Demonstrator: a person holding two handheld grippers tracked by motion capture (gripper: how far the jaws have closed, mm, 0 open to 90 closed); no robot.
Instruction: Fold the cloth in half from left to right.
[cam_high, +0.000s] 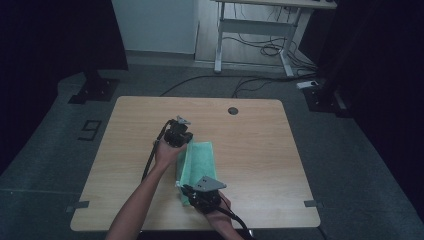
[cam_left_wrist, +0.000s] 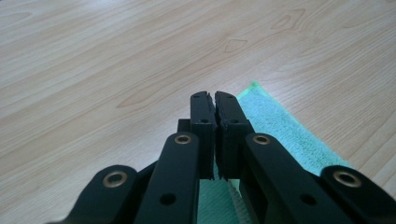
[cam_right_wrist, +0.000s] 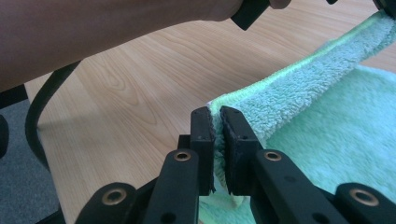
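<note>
- A green terry towel (cam_high: 200, 162) was seen lying on the light wood desk (cam_high: 250, 145), a little left of the middle and toward the person's side.
- The towel's left long edge was held lifted off the desk, with the rest lying flat to the right of it; a fold across the width was judged to be in hand.
- The left gripper (cam_high: 181, 134) was found at the far end of that raised edge. In the left gripper view its fingers (cam_left_wrist: 203, 122) were closed together, with towel (cam_left_wrist: 280, 128) showing beneath and past them; a pinch on the far corner was judged likely, though the cloth between the pads was not plainly seen.
- The right gripper (cam_high: 192, 192) was placed at the near end. In the right gripper view its fingers (cam_right_wrist: 203, 133) were clamped on the towel's hem (cam_right_wrist: 299, 84), which ran taut up and away toward the other gripper.
- Done so far, as judged: both ends of one edge picked up and raised.
- Left to do, as judged: the edge carried over to the opposite side, laid down, released, and the fold smoothed.
- The person's left forearm (cam_high: 135, 205) was noted coming in from the bottom edge.
</note>
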